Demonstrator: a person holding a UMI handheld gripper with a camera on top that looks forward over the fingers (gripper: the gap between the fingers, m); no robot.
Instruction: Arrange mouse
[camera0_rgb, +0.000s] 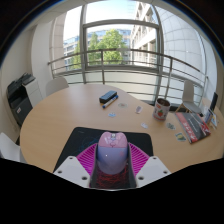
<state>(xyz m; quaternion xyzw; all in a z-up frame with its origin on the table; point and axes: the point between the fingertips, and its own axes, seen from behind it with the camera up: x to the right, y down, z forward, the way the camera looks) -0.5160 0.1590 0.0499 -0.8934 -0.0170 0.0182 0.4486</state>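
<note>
A pale lilac mouse sits between my gripper's two fingers, close to the camera. The magenta pads touch its sides, so the gripper is shut on the mouse. Beneath and just ahead of the fingers lies a black mouse pad on the round wooden table. The mouse is over the mouse pad; I cannot tell whether it touches it.
Beyond the fingers a small black box lies mid-table. A dark mug and papers or magazines are on the table's right side. White chairs stand around the table. A railing and large windows are behind.
</note>
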